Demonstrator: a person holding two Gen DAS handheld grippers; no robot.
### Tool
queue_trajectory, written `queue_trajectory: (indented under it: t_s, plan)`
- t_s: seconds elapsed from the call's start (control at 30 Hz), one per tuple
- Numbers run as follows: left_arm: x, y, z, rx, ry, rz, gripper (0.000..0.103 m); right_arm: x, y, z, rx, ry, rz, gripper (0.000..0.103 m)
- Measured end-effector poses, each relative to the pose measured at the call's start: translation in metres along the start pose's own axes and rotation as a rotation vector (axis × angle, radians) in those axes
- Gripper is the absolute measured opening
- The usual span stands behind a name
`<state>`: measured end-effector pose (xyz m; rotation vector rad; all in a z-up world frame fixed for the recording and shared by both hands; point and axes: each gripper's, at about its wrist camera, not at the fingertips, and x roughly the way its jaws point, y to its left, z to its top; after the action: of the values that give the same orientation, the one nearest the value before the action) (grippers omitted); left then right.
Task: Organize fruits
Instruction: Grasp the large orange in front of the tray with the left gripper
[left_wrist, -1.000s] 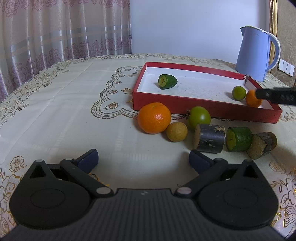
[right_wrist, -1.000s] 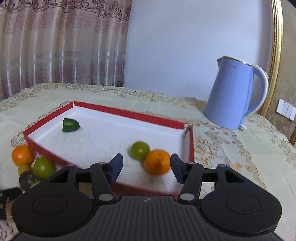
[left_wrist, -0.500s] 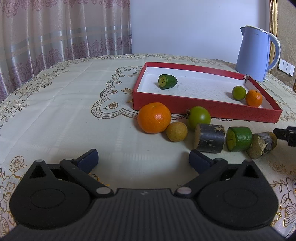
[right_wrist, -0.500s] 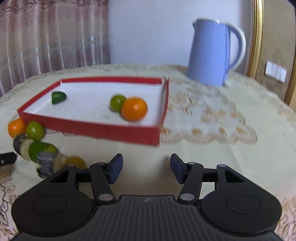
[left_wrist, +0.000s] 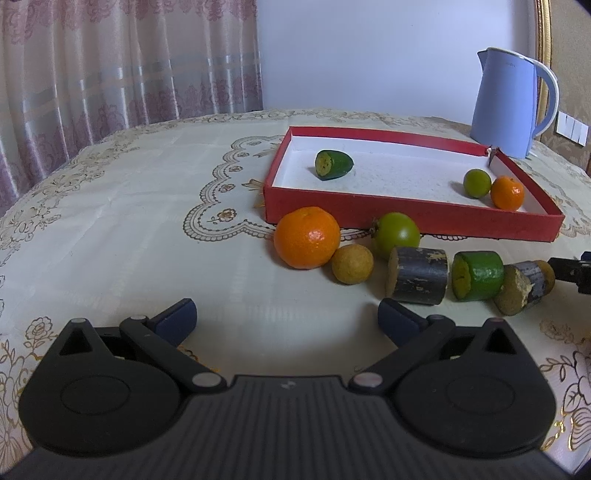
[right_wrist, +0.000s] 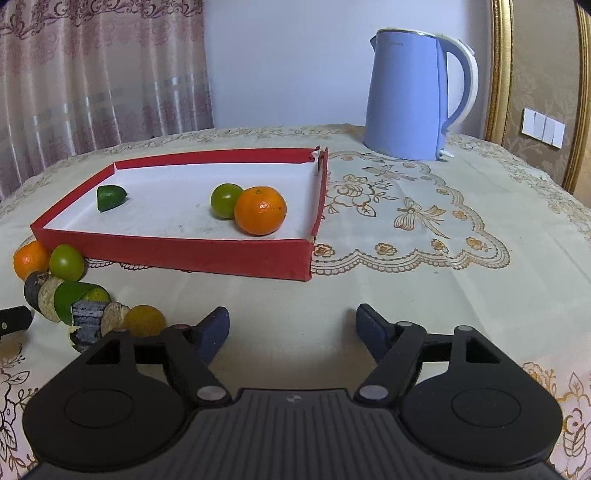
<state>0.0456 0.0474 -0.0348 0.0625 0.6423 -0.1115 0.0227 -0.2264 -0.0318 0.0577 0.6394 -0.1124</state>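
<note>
Right tongs (right_wrist: 291, 326), widening and empty, I have pulled back from the tray (right_wrist: 192, 254); left tongs (left_wrist: 287, 318) stay spread.

Pale wall (right_wrist: 295, 55), pink patterned curtain (left_wrist: 110, 62), gold-embroidered cream tablecloth (left_wrist: 129, 192), wall switches (right_wrist: 543, 127).
</note>
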Motion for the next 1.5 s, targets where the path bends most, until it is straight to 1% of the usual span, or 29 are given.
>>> queue_trajectory:
  t_s: [0.07,0.17,0.3,0.43,0.63,0.8,1.0,1.03,1.07,1.13,1.23,1.27,1.3,1.37,1.43,1.5]
  plan:
    - [-0.001,0.004,0.002,-0.024,0.005,-0.008,0.103,0.001,0.0,0.0,-0.001,0.003,-0.004,0.079]
    - [-0.004,0.011,0.008,-0.074,-0.001,-0.016,0.103,0.001,0.0,0.0,-0.003,0.004,0.002,0.08]
    - [-0.008,0.016,0.021,-0.071,-0.037,0.031,0.103,0.001,0.0,0.0,-0.003,0.004,0.002,0.08]
    - [-0.007,0.017,0.033,-0.076,-0.066,0.055,0.103,0.001,0.0,0.0,-0.003,0.004,0.002,0.081]
    - [0.009,0.008,0.044,-0.06,-0.056,0.065,0.103,0.002,0.0,0.0,-0.003,0.005,-0.001,0.082]
    - [0.02,0.005,0.046,-0.049,-0.052,0.08,0.103,0.001,0.0,0.0,-0.002,0.005,-0.001,0.082]
    - [0.031,0.005,0.045,-0.053,-0.022,0.08,0.103,0.001,0.0,0.0,-0.001,0.006,-0.001,0.083]
    - [0.032,0.005,0.045,-0.052,-0.021,0.079,0.103,0.002,0.0,0.0,-0.001,0.006,-0.002,0.084]
    - [0.032,0.005,0.045,-0.052,-0.02,0.079,0.103,0.002,0.0,0.0,-0.001,0.007,-0.007,0.092]
    - [0.033,0.005,0.045,-0.054,-0.017,0.079,0.103,0.004,-0.003,0.0,0.02,0.023,-0.028,0.099]
    - [0.034,0.006,0.045,-0.06,-0.01,0.07,0.103,0.004,-0.004,-0.001,0.021,0.022,-0.028,0.099]
    - [0.034,0.007,0.045,-0.063,-0.01,0.059,0.099,0.004,-0.004,-0.001,0.021,0.023,-0.028,0.099]
    - [0.033,0.008,0.044,-0.065,-0.009,0.038,0.092,0.004,-0.004,-0.001,0.021,0.023,-0.028,0.099]
    - [0.032,0.008,0.044,-0.062,-0.009,0.014,0.087,0.004,-0.005,-0.001,0.021,0.023,-0.029,0.099]
    - [0.029,0.005,0.042,-0.043,-0.022,0.018,0.083,0.004,-0.005,-0.001,0.021,0.023,-0.028,0.099]
    - [0.026,0.005,0.041,-0.04,-0.027,-0.01,0.069,0.003,-0.005,-0.001,0.021,0.023,-0.029,0.099]
